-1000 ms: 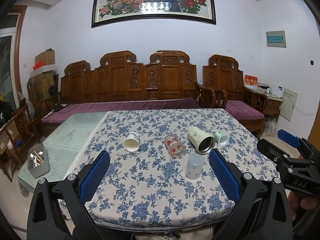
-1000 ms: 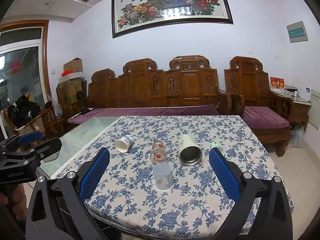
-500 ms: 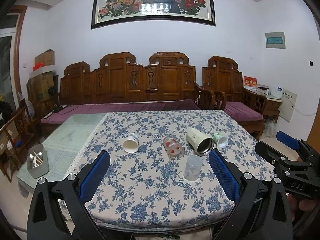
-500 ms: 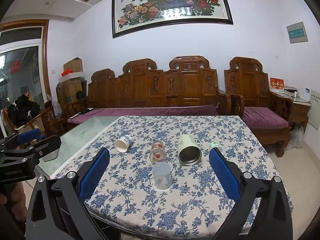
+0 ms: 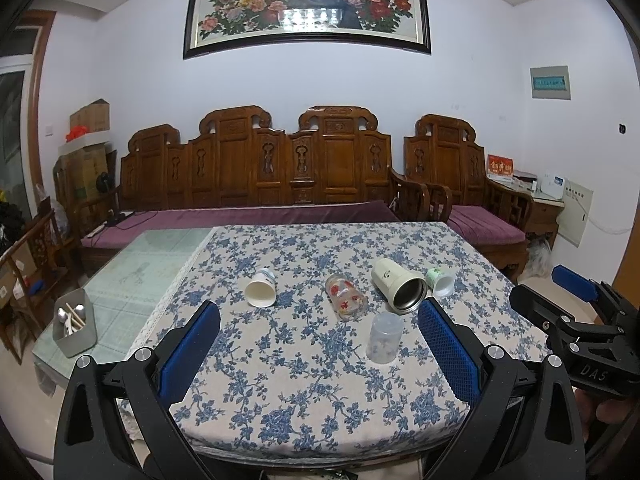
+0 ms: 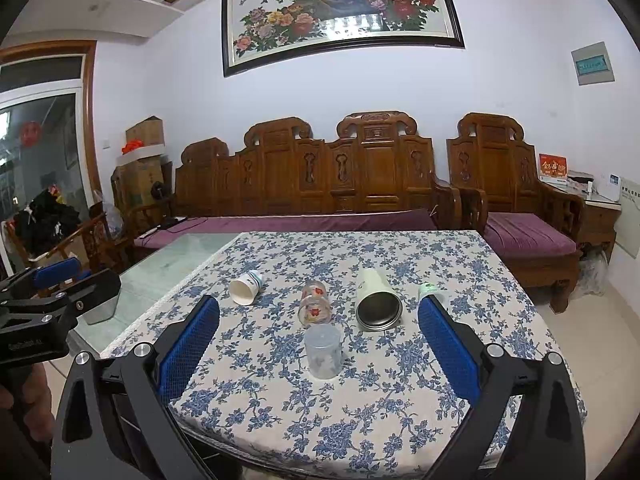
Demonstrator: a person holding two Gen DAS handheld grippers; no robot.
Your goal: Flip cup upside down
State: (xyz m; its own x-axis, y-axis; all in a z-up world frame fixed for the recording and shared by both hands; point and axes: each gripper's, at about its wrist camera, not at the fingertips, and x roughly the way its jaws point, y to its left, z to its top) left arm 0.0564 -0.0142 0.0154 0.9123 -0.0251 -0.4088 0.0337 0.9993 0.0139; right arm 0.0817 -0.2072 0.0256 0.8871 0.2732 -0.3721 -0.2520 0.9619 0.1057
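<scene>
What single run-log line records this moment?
left claw: open, empty | right claw: open, empty | translucent plastic cup: standing on floral tablecloth, ungrasped

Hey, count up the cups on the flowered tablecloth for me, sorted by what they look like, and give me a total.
White paper cup, on its side: 1
Clear glass with red flowers, on its side: 1
Cream metal-lined tumbler, on its side: 1
Small green and white cup, on its side: 1
Frosted plastic cup, standing: 1
Total: 5

A: Both wrist views look from off the bench's (image 5: 320, 408) near edge toward the far edge and the sofa (image 5: 256, 184).

B: Left sits further left; both share the five cups and the painting (image 6: 340, 12).
</scene>
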